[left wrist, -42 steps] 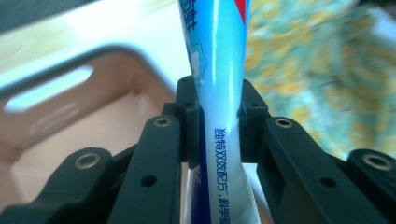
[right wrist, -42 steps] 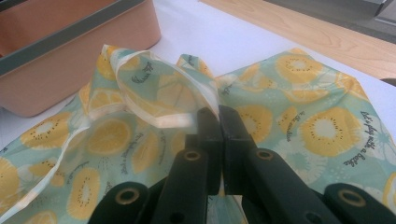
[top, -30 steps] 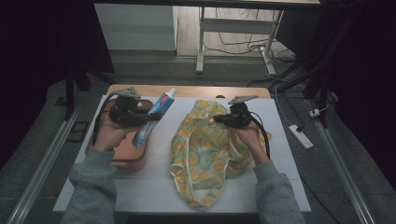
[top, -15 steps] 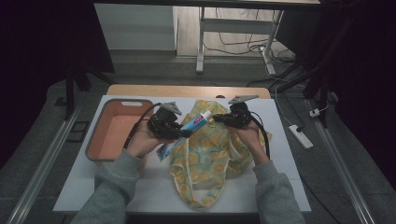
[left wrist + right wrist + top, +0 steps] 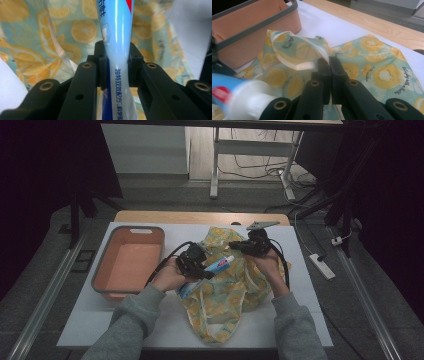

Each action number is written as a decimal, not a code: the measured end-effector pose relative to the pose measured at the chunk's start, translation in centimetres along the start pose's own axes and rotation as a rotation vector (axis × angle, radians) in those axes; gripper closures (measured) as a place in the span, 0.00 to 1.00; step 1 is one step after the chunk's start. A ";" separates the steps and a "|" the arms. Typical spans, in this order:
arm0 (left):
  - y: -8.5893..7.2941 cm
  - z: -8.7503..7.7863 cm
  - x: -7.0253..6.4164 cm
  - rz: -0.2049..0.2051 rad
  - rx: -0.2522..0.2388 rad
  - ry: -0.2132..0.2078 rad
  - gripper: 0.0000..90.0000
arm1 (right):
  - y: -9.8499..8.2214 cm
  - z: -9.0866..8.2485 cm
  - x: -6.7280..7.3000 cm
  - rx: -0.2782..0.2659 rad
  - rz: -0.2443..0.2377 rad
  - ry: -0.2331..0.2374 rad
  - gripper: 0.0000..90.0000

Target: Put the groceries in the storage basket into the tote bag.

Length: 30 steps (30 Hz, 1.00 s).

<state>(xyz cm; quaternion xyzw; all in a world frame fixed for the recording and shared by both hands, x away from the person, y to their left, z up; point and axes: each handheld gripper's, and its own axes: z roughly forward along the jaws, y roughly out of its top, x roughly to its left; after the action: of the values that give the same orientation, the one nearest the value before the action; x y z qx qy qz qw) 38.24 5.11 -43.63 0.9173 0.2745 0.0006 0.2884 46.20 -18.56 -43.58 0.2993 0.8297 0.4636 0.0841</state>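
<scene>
1. High view: we see the bench covered in white, with an orange tray at its left edge and a lemon-print bag lying from the middle toward the near edge.
2. High view: we see the left gripper over the bag's left side, carrying a toothpaste tube whose white cap points toward the right gripper.
3. High view: we see the right gripper at the bag's far end, near the bench's far edge.
4. Left gripper view: we see the jaws clamped on the tube at mid-length, with the bag beneath.
5. Right gripper view: we see the jaws closed on the bag's clear rim, lifting it.
6. Right gripper view: we see the capped end of the tube at lower left, just beside the jaws, and the tray behind the bag.
</scene>
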 end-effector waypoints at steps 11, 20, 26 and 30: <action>1.7 1.8 -0.3 -0.009 0.061 -0.011 0.83 | 0.4 -0.9 0.1 -0.042 0.014 0.011 0.98; 2.2 4.3 0.2 -0.030 0.129 -0.028 0.83 | 0.5 -1.2 0.4 -0.062 0.012 0.021 0.98; 2.1 4.7 0.3 -0.026 0.162 -0.023 0.83 | 0.8 -1.4 0.8 -0.086 0.009 0.014 0.98; 2.2 4.9 0.2 -0.041 0.161 -0.025 0.83 | 1.0 -1.9 1.0 -0.116 0.016 0.022 0.98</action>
<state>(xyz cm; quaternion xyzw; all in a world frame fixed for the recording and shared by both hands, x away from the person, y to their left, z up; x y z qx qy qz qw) 40.27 1.13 -46.58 0.9317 0.2886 -0.0388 0.2172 45.07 -18.94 -41.58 0.2954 0.7999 0.5148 0.0884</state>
